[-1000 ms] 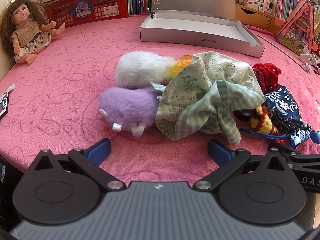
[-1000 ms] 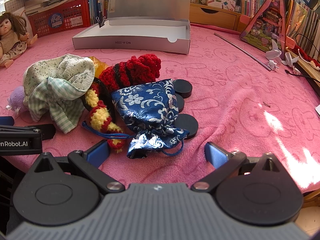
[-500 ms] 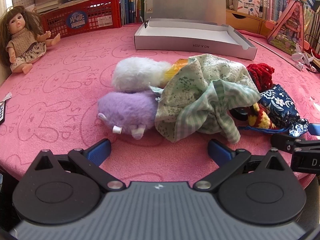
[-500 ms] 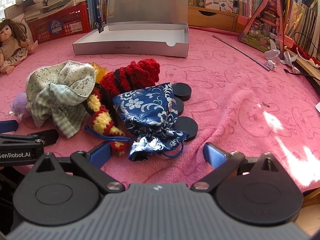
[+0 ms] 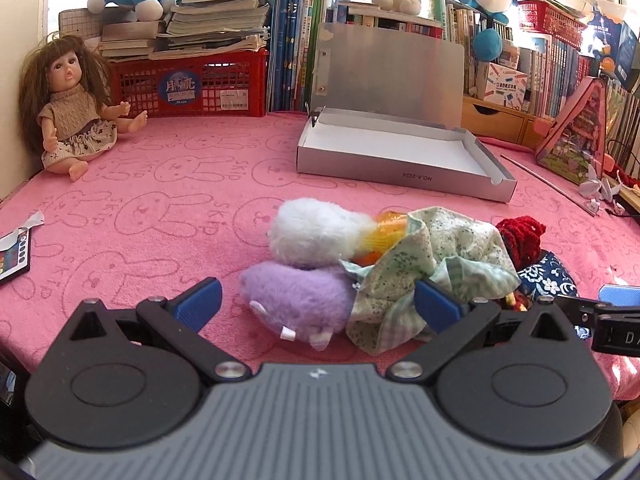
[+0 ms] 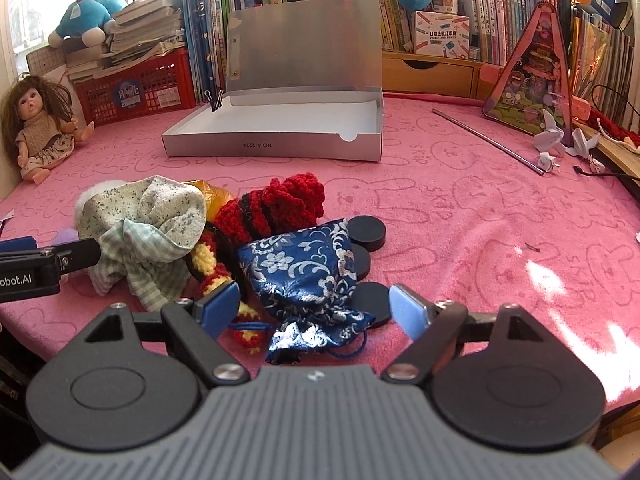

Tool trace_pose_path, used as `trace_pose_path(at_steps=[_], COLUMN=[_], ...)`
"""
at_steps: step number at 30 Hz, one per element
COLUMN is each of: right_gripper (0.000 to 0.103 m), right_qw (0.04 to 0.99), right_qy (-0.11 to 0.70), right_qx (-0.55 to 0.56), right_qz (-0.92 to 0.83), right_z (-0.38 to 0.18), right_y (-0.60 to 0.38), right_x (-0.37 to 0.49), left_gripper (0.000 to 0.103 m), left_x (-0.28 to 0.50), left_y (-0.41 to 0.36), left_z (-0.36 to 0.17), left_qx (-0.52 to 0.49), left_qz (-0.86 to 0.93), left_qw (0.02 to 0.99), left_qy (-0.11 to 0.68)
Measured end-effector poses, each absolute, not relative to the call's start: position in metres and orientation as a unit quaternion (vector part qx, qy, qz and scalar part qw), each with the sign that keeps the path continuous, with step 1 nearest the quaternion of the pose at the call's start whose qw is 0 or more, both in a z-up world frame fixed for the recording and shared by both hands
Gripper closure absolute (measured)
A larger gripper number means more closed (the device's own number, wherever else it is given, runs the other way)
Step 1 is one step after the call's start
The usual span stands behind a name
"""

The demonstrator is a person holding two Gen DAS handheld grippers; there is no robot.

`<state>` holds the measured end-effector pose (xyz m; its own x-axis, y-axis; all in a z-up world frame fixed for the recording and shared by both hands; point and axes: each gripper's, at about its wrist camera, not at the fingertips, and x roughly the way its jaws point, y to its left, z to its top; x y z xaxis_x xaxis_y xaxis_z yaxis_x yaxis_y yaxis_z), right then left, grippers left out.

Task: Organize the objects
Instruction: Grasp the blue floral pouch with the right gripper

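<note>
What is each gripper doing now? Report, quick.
Left gripper: open, holding nothing.
Right gripper: jaws closing around the blue pouch, not gripping yet.

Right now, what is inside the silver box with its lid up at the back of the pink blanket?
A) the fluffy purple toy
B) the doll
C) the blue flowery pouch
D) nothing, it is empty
D: the silver box shows only its bare white floor, while the purple toy, the blue pouch and the doll all lie outside it on the blanket.
</note>
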<state>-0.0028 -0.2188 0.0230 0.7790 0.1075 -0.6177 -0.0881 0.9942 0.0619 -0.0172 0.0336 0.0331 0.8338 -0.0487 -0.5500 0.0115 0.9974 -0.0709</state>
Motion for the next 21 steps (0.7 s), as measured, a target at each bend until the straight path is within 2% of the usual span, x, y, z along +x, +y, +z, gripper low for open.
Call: trace_pose_path(at_steps=[3, 5, 7, 21], right_gripper=[0.018, 0.02, 0.022, 0.027], right_qw=[0.945, 0.944, 0.942, 0.936], right_qy=[0.324, 0.326, 0.331, 0.346], right_qx=[0.012, 0.011, 0.014, -0.014], right_qz=[0.049, 0.048, 0.048, 0.056], right_z=[0.025, 0.023, 0.021, 0.005], right_y=[-0.22, -0.22, -0.22, -0.202], right_x=[0.001, 0.006, 0.009, 0.016], left_gripper=[0.003, 0.012, 0.015, 0.016], left_x=[-0.018, -0.017, -0.015, 0.001], left_y=[0.044, 0.048, 0.05, 0.041], left_z=[0.034, 0.032, 0.028, 0.003], left_qx=[-0.043, -0.046, -0.051, -0.044], left_qz=[-0.018, -0.019, -0.018, -0.022], left_qw=[0.956, 0.953, 0.95, 0.944], left_qy=[0.291, 0.298, 0.307, 0.325])
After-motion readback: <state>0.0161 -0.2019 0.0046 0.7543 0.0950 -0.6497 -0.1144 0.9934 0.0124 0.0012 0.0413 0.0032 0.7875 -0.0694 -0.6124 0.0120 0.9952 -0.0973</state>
